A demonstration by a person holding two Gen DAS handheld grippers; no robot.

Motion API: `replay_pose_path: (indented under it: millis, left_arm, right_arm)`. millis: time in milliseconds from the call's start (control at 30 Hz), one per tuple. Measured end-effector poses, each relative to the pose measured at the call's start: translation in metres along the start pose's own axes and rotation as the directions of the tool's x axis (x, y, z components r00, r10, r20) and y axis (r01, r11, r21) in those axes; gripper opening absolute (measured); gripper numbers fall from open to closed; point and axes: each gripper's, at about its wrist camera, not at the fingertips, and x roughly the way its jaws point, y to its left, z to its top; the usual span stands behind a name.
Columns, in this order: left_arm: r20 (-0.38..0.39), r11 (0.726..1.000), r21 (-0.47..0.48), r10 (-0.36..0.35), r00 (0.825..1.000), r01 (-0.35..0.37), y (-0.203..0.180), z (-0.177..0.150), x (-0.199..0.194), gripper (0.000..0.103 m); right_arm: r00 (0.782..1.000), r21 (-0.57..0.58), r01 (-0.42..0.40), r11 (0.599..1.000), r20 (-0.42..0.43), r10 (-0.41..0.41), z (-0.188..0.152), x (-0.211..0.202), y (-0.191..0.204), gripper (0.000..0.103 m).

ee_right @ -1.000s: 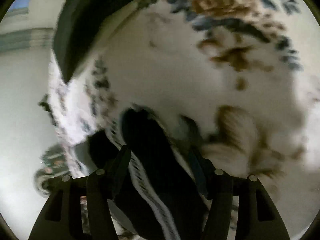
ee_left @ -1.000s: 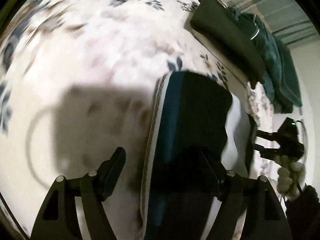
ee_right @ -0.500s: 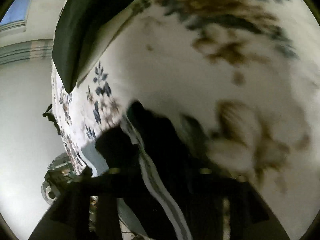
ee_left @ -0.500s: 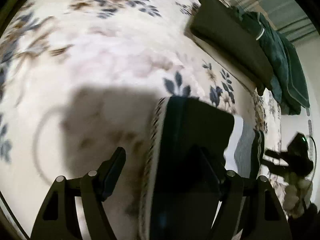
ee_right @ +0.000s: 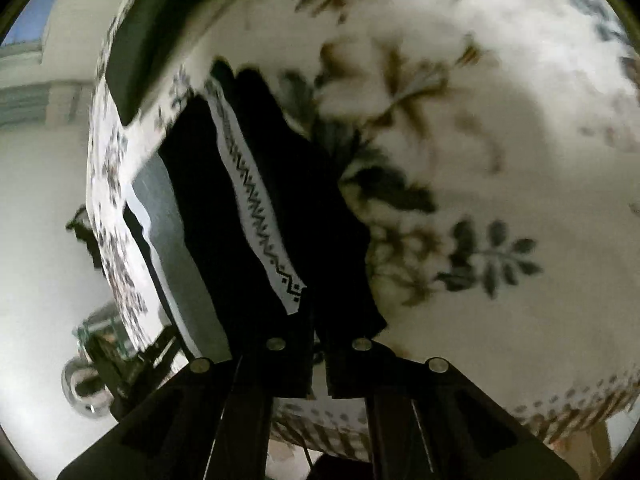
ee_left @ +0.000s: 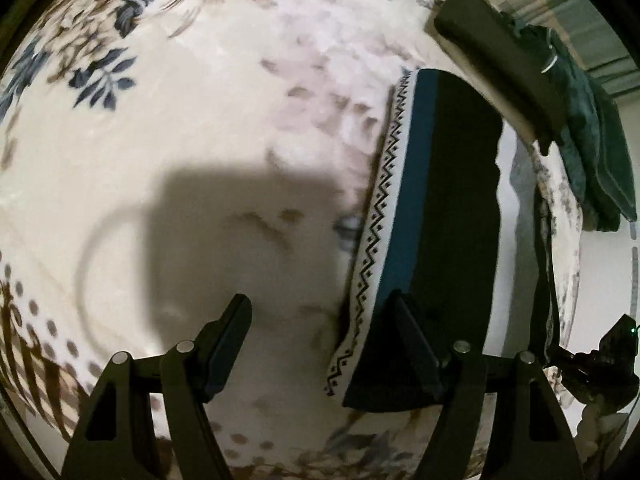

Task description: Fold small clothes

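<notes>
A small dark garment [ee_left: 448, 216] with a blue band and a white zigzag-patterned waistband lies on the floral bedspread [ee_left: 224, 112]. My left gripper [ee_left: 320, 332] is open just at the garment's near edge; its right finger [ee_left: 412, 344] rests against the cloth, its left finger over bare bedspread. In the right wrist view the same garment [ee_right: 264, 200] lies ahead with the zigzag band running down it. My right gripper [ee_right: 318, 364] is shut on the garment's near edge.
A dark cushion [ee_left: 500, 52] and dark green folded cloth [ee_left: 592, 128] lie at the bed's far edge. The bed edge and pale floor [ee_right: 40, 264] are at the left of the right wrist view, with the other gripper [ee_left: 592, 360] at the right.
Both grippers have pulled back toward the near edge of the garment, which now lies flatter and farther ahead. The right gripper has closed from open to shut on the cloth.
</notes>
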Motion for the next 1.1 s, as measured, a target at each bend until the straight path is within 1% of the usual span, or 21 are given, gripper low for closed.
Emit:
replay_pose_path:
  millis: [33,133,167,233,267,300,333,400,433,467,533,600,667,733,767,800,833,867,900,967,1100]
  left_arm:
    - [0.003,1.0,0.006,-0.002,1.0,0.002,-0.002,0.0,-0.001,0.072]
    - [0.007,0.999,0.027,-0.018,1.0,0.018,-0.009,0.004,-0.002,0.072]
    - [0.007,0.999,0.032,-0.022,1.0,0.022,-0.011,0.006,-0.001,0.072]
    - [0.01,0.999,0.036,-0.032,0.999,0.032,-0.014,0.012,-0.002,0.072]
    - [0.014,0.999,0.037,-0.037,0.999,0.036,-0.016,0.016,-0.002,0.072]
    - [0.023,0.998,0.039,-0.05,0.998,0.049,-0.018,0.023,-0.003,0.072]
    - [0.029,0.997,0.045,-0.06,0.998,0.058,-0.019,0.03,-0.003,0.072]
    - [0.038,0.995,0.053,-0.085,0.996,0.083,-0.024,0.047,0.001,0.072]
    - [0.043,0.994,0.058,-0.097,0.994,0.094,-0.027,0.057,0.005,0.072]
    - [0.046,0.992,0.062,-0.11,0.993,0.108,-0.03,0.068,0.01,0.072]
    - [0.045,0.989,0.062,-0.139,0.989,0.136,-0.034,0.089,0.024,0.072]
    - [0.036,0.982,0.04,-0.185,0.982,0.183,-0.038,0.109,0.039,0.072]
    - [0.027,0.975,0.01,-0.224,0.974,0.224,-0.039,0.121,0.053,0.072]
    - [0.043,0.965,-0.014,-0.26,0.965,0.26,-0.039,0.128,0.061,0.072]
    - [0.073,0.958,-0.025,-0.284,0.956,0.286,-0.038,0.129,0.061,0.059]
    - [0.085,0.952,-0.026,-0.301,0.95,0.304,-0.038,0.129,0.06,0.027]
    - [0.083,0.948,-0.034,-0.312,0.946,0.316,-0.038,0.129,0.06,0.026]
    - [0.095,0.948,-0.042,-0.31,0.946,0.315,-0.037,0.127,0.059,0.024]
    - [0.103,0.946,-0.044,-0.316,0.943,0.321,-0.036,0.127,0.058,0.023]
    - [0.103,0.941,-0.053,-0.327,0.939,0.334,-0.033,0.126,0.059,0.022]
    - [0.09,0.941,-0.051,-0.33,0.94,0.335,-0.033,0.129,0.061,0.022]
  right_arm:
    - [1.0,0.004,0.006,1.0,-0.01,-0.006,0.0,-0.001,-0.005,0.003]
    - [0.995,0.026,0.055,0.998,-0.089,-0.053,-0.001,0.016,-0.019,0.003]
    - [0.987,0.016,0.069,0.997,-0.146,-0.066,-0.003,0.029,-0.025,0.003]
    - [0.978,0.012,0.089,0.996,-0.189,-0.086,0.0,0.039,-0.03,0.004]
    - [0.978,0.014,0.079,0.997,-0.197,-0.075,0.005,0.039,-0.029,0.008]
    - [0.979,0.014,0.077,0.997,-0.191,-0.073,0.011,0.037,-0.026,0.021]
    - [0.984,0.002,0.073,0.997,-0.162,-0.072,0.018,0.031,-0.021,0.028]
    - [0.997,-0.037,0.005,0.999,-0.079,-0.007,0.038,0.016,-0.007,0.051]
    - [0.999,-0.058,-0.027,0.998,-0.046,0.024,0.051,0.012,0.002,0.057]
    - [0.999,-0.075,-0.048,0.996,-0.018,0.047,0.064,0.01,0.009,0.059]
    - [0.994,-0.115,-0.099,0.988,0.03,0.103,0.093,0.014,0.027,0.059]
    - [0.987,-0.145,-0.145,0.979,0.048,0.153,0.122,0.026,0.048,0.059]
    - [0.981,-0.162,-0.184,0.97,0.031,0.191,0.147,0.047,0.066,0.059]
    - [0.978,-0.157,-0.208,0.965,-0.01,0.209,0.161,0.067,0.071,0.059]
    - [0.978,-0.152,-0.209,0.966,-0.059,0.202,0.166,0.083,0.075,0.059]
    - [0.982,-0.142,-0.19,0.972,-0.052,0.184,0.167,0.086,0.074,0.048]
    - [0.982,-0.122,-0.188,0.975,-0.016,0.188,0.167,0.085,0.069,0.035]
    - [0.981,-0.097,-0.192,0.977,-0.007,0.193,0.17,0.086,0.066,0.017]
    - [0.98,-0.065,-0.197,0.978,0.016,0.199,0.171,0.083,0.059,0.012]
    - [0.98,0.005,-0.187,0.982,0.066,0.186,0.171,0.077,0.043,0.01]
    - [0.987,0.041,-0.141,0.989,0.08,0.137,0.174,0.086,0.046,0.01]
